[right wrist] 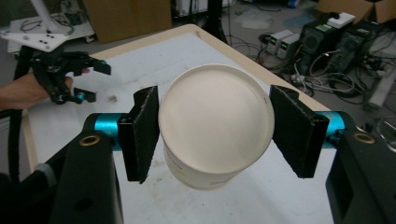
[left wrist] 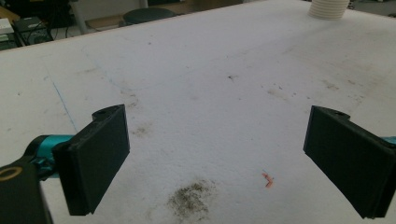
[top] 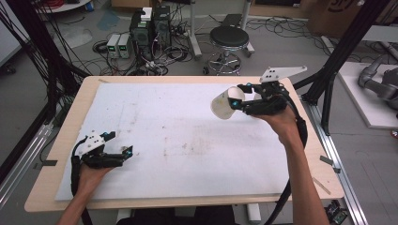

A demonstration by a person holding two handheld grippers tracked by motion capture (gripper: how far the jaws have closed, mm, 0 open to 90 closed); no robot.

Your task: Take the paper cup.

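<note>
A white paper cup (top: pixel 225 104) hangs above the right half of the table, tipped on its side with its mouth toward the table's middle. My right gripper (top: pixel 238 98) is shut on it. In the right gripper view the cup's round base (right wrist: pixel 215 126) faces the camera, and both black pads (right wrist: pixel 144 133) press on its sides. My left gripper (top: pixel 121 143) rests low over the white mat (top: pixel 187 140) at the front left. Its jaws stand wide apart with nothing between them; bare, stained mat (left wrist: pixel 210 116) shows between its pads (left wrist: pixel 100 154). The left gripper (right wrist: pixel 97 82) also appears far off in the right gripper view.
The mat covers a wooden table (top: pixel 65 136). A ribbed white object (left wrist: pixel 329 7) sits at the top edge of the left gripper view. Behind the table stand a black stool (top: pixel 229 37) and computer boxes with cables (top: pixel 150 28). A black frame post (top: pixel 338 61) rises at the right.
</note>
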